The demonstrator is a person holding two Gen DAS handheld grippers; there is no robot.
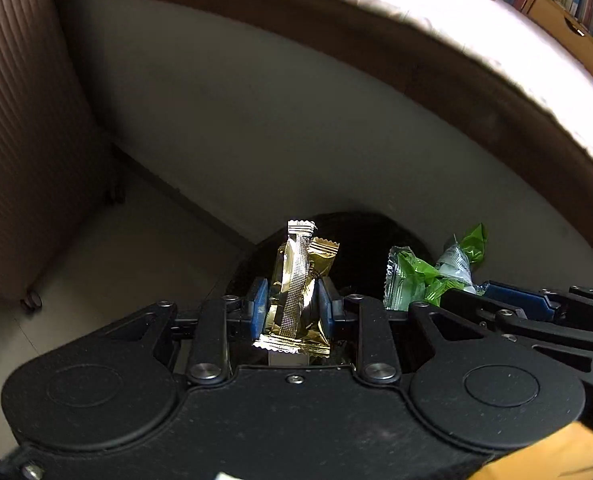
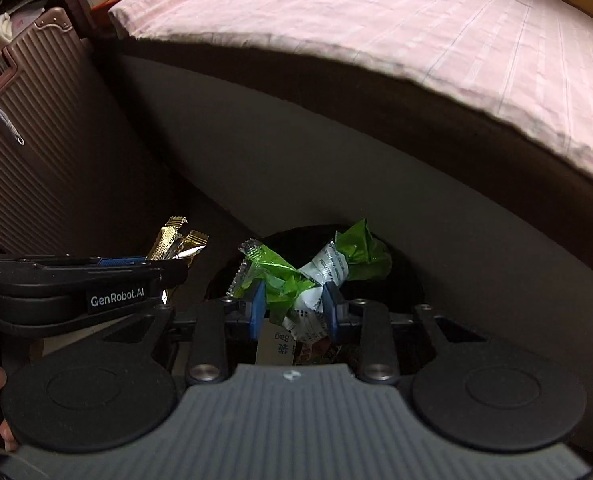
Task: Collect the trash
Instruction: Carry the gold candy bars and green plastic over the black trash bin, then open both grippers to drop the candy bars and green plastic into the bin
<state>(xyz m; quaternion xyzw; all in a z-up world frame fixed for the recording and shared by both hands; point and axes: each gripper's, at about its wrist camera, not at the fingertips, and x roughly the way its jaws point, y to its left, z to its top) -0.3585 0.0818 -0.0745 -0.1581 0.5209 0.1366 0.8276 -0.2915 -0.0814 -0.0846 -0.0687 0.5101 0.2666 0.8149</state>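
Left wrist view showed the left gripper (image 1: 290, 306), jaws clamped on gold wrappers (image 1: 296, 280), beside the right gripper (image 2: 292, 306) clamped on green wrappers (image 2: 296, 276), both over a dark bin (image 1: 360, 248). Judged next: release into it.

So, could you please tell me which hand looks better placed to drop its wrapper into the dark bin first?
Probably the right. Its tool holds the green wrapper directly before the bin's dark opening; the left tool, gripping the gold wrapper, sits nearer the bin's left rim.
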